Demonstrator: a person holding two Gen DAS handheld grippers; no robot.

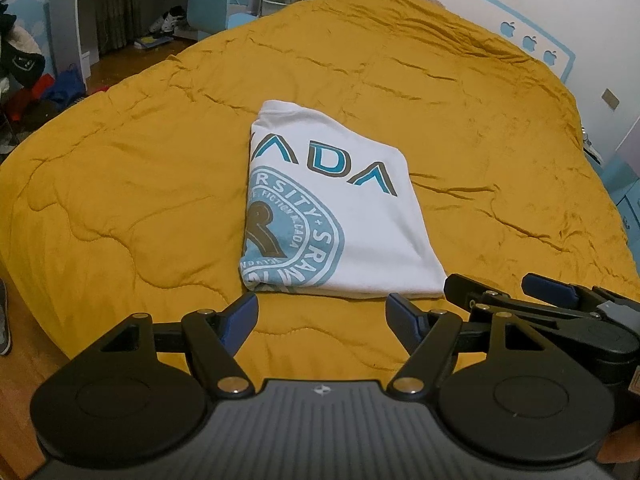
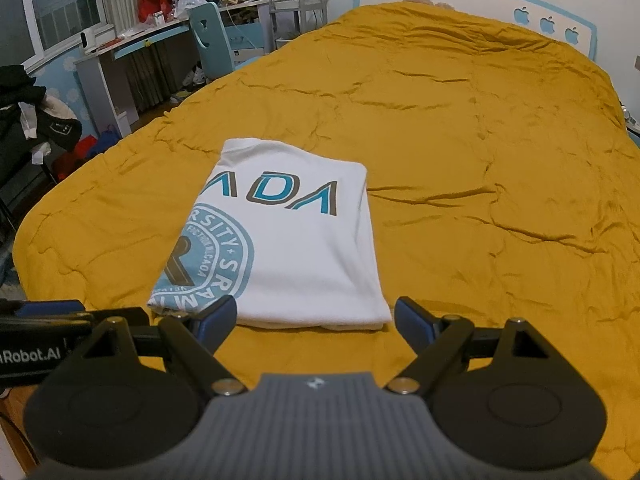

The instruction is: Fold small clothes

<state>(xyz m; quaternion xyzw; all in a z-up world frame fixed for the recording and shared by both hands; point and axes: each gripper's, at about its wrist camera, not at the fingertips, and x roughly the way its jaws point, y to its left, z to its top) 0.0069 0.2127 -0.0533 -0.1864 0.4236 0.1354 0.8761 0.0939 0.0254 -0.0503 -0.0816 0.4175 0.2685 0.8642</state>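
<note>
A white T-shirt [image 1: 360, 224] with a blue round print and blue letters lies folded into a rectangle on the yellow quilt [image 1: 120, 200]; it also shows in the right wrist view [image 2: 312, 252]. My left gripper [image 1: 322, 312] is open and empty, just short of the shirt's near edge. My right gripper [image 2: 316, 316] is open and empty, its fingers at the shirt's near edge, not gripping it. The right gripper also shows in the left wrist view [image 1: 504, 290], beside the shirt's near right corner.
The quilt covers a large bed with a white and blue headboard [image 2: 540, 12] at the far end. A desk [image 2: 132, 44] and blue chair [image 2: 212, 40] stand left of the bed. Clothes are piled at the far left [image 2: 28, 112]. Wood floor [image 1: 20, 360] lies beside the bed.
</note>
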